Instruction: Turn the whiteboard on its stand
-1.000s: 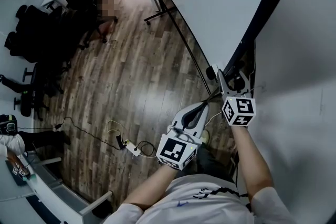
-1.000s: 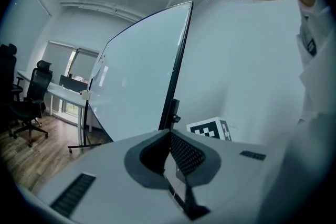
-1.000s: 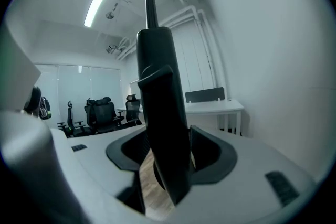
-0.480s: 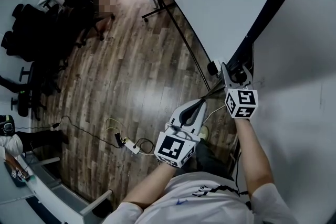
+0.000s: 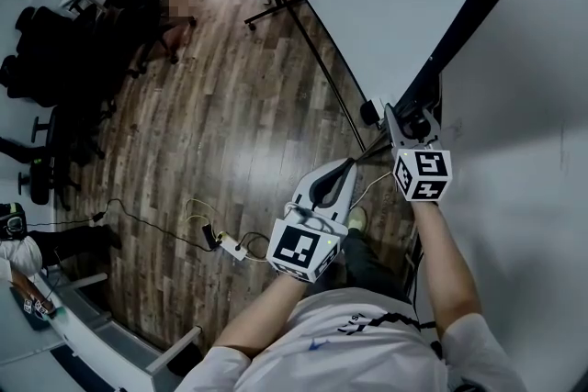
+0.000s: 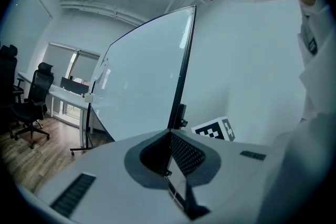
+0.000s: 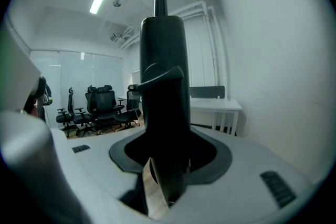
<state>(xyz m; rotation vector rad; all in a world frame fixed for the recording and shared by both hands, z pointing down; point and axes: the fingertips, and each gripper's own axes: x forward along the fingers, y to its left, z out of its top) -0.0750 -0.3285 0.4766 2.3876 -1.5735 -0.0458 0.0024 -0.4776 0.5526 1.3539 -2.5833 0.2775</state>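
Whiteboard (image 5: 386, 5) seen upright on wheeled stand (image 5: 276, 14), over wood floor (image 5: 230, 133), wall just beside at right. Black side frame (image 7: 161, 113) clamped in right tongs (image 5: 411, 122), just closed onto it. Left tongs (image 5: 344, 170) held together, empty, near board's lower edge. Step judged: grip taken, turn not yet made. Next: frame to be swung steadily about stand's pivot, grip kept firm.

Wood floor (image 5: 230, 106) — black office chairs (image 5: 50, 69)
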